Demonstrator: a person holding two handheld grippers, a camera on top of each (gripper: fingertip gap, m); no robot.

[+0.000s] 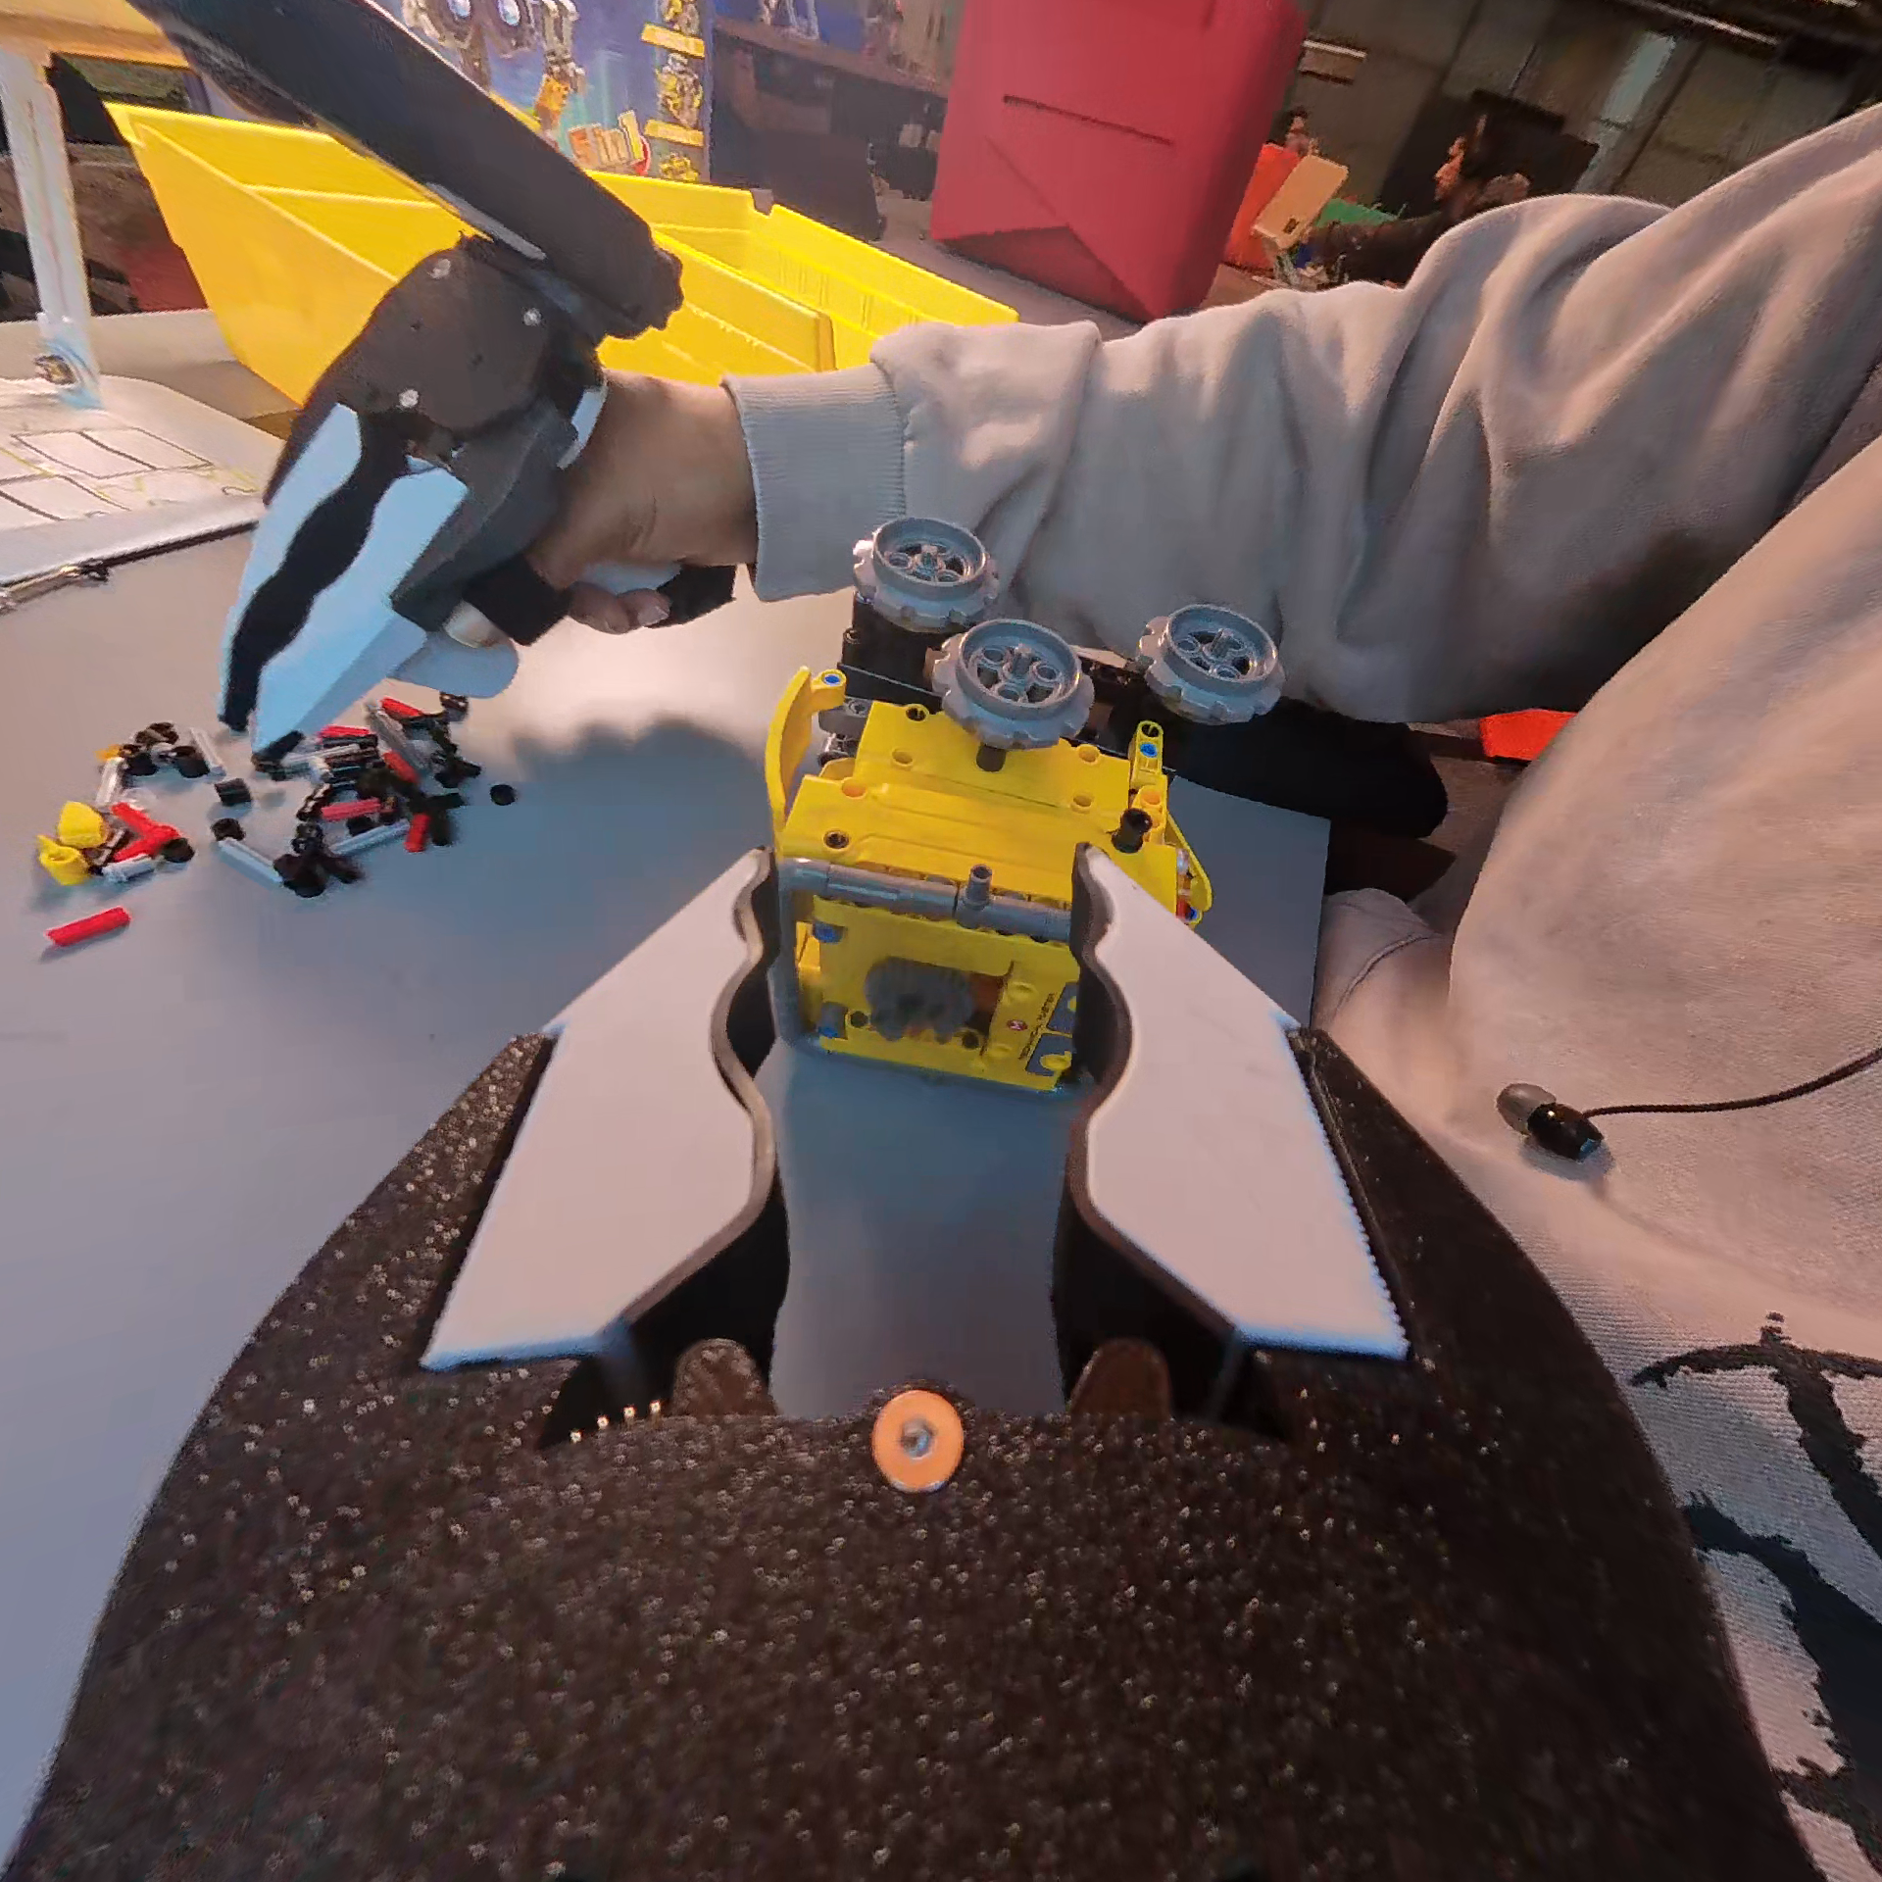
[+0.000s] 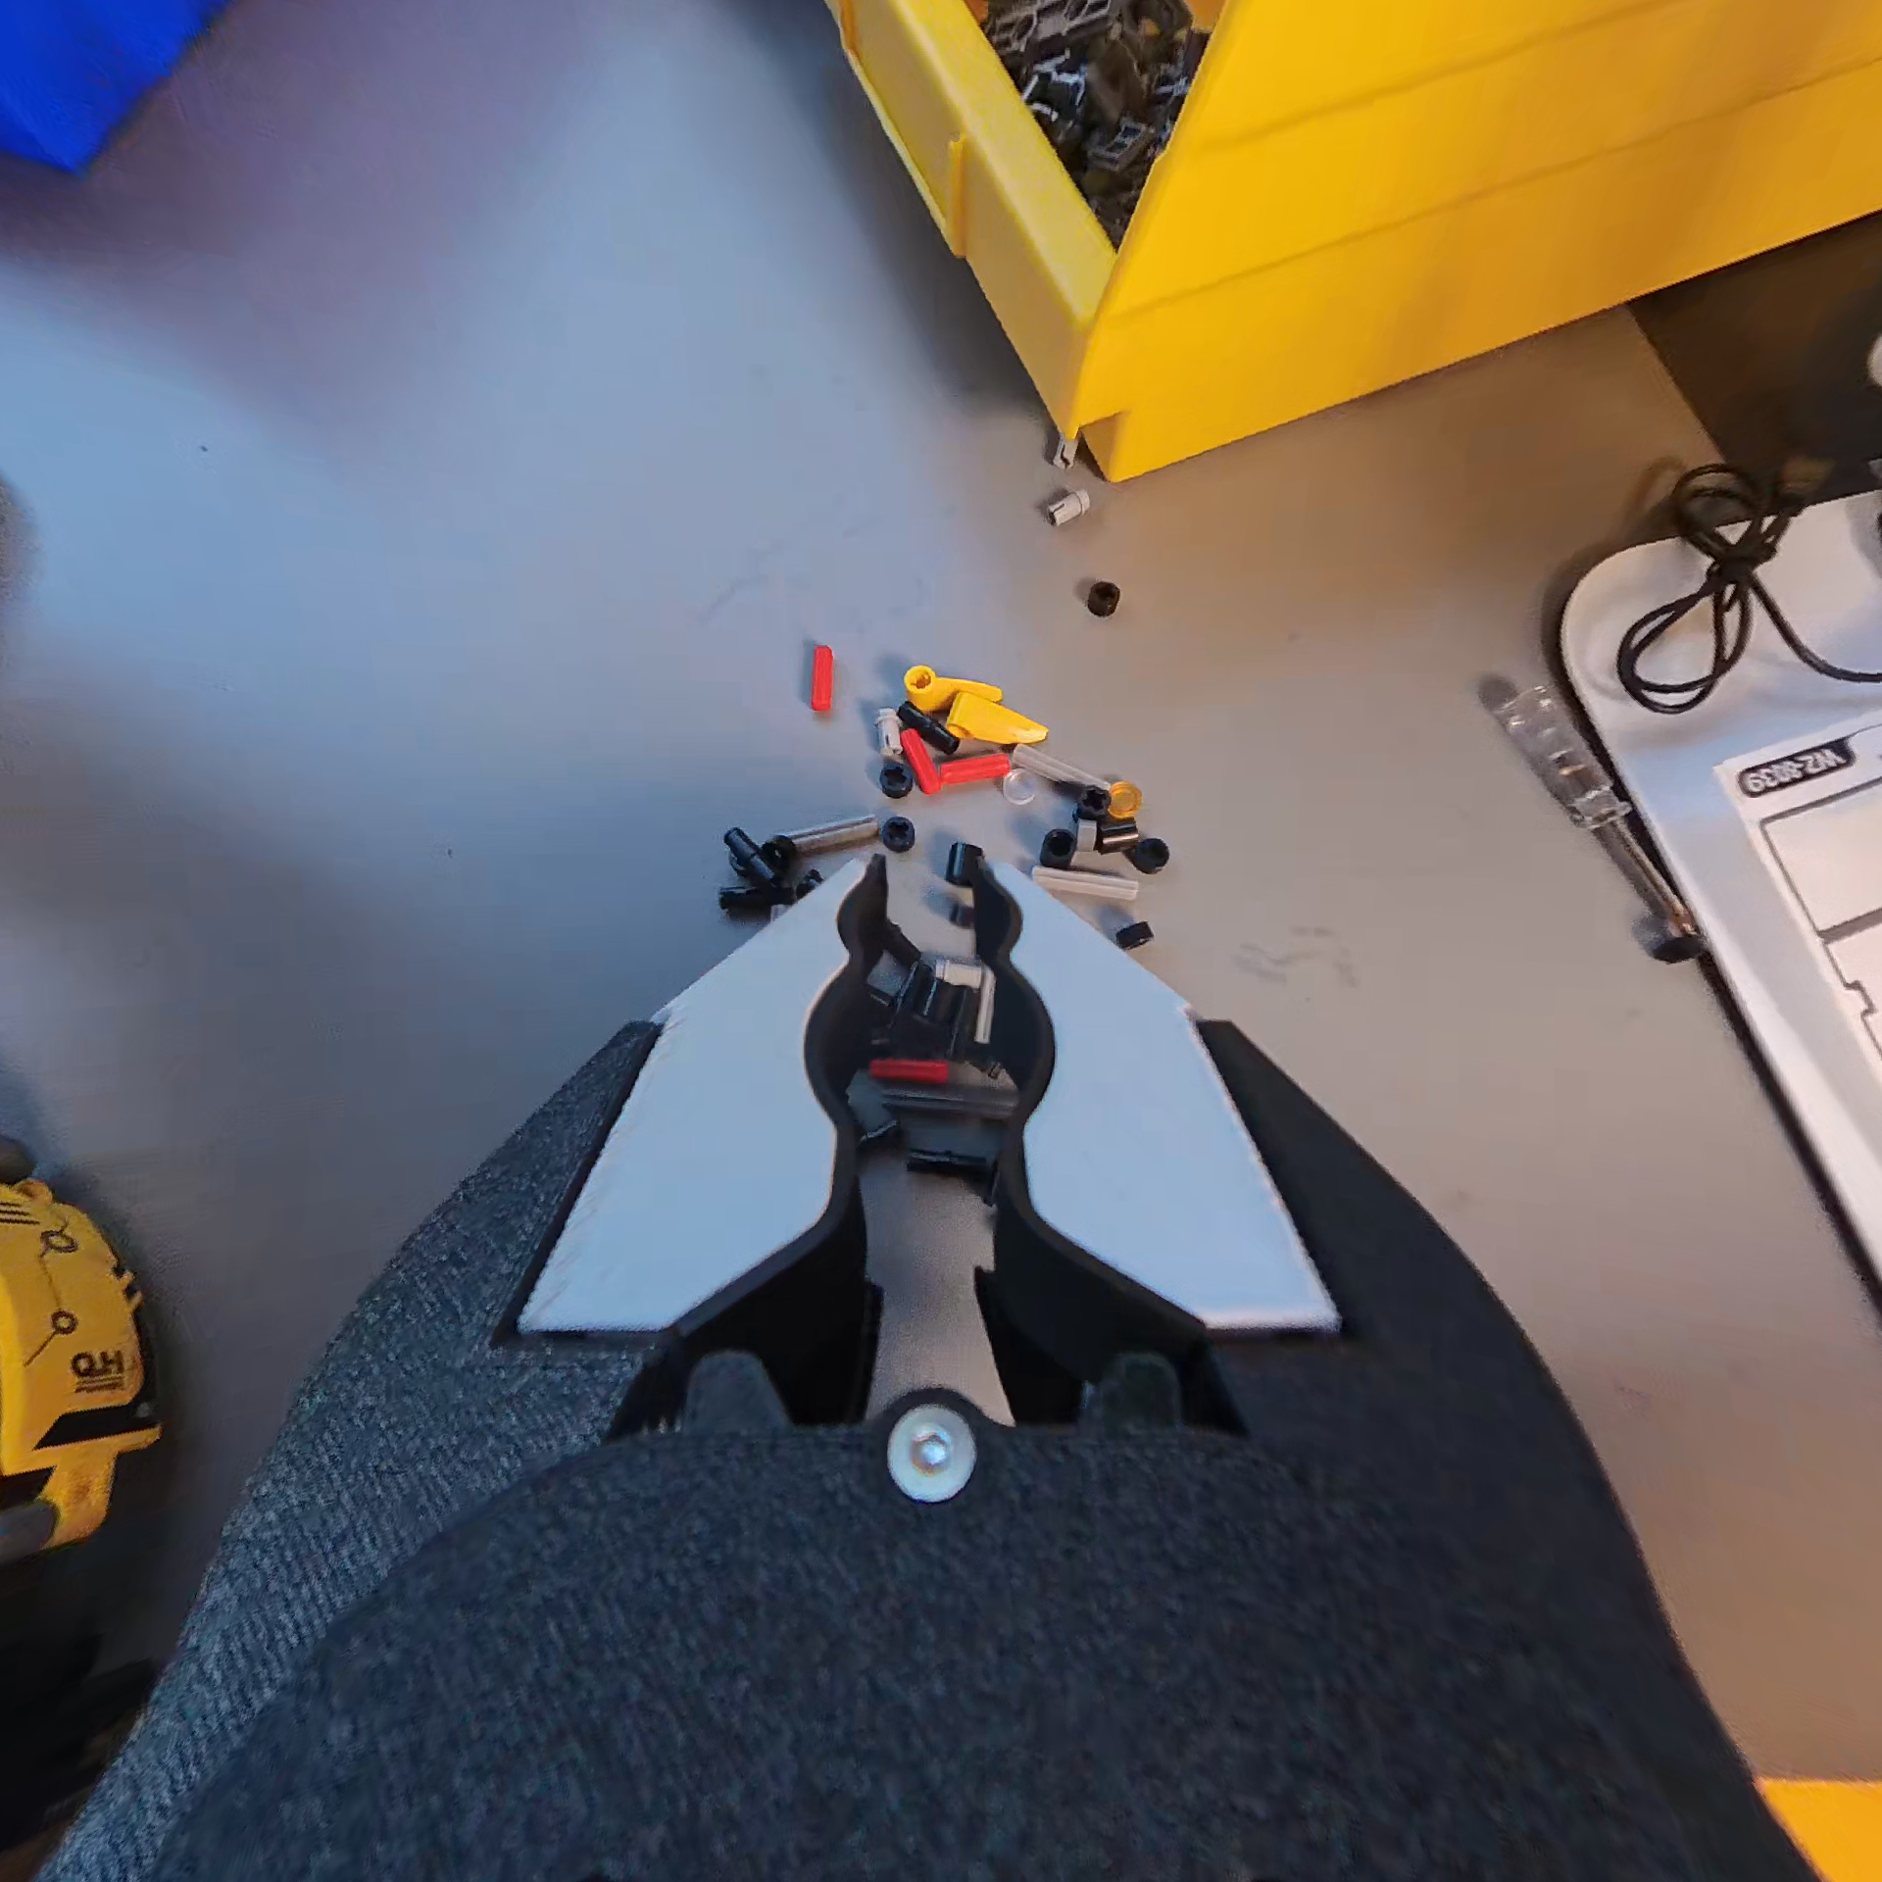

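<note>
In the left wrist view, the left gripper sits at the centre of the frame with its two fingers closed against the sides of a yellow building-brick vehicle model, one finger on each flank of its near end. The model stands on the grey table with three grey toothed wheels sticking up at its far side, just in front of the person's grey sleeve. It is rigid plastic, light, and smooth on its flat panels; being pressed together from many parts, it could shed pieces if squeezed on a protruding pin or wheel, so the flat yellow side panels look the safest place to grip.

At the upper left of that view the right gripper points down into a scatter of small loose pieces. The right wrist view shows this from above: the right gripper has its tips a little apart, hovering over or among the black, red, grey and yellow pins and connectors at mid-frame. Whether a piece is pinched between the tips cannot be told. These pieces are tiny, hard and apt to roll or skid, best taken across their short width.

A yellow bin holding dark parts fills the upper right, a printed sheet and a clear-handled screwdriver lie at the right edge.
</note>
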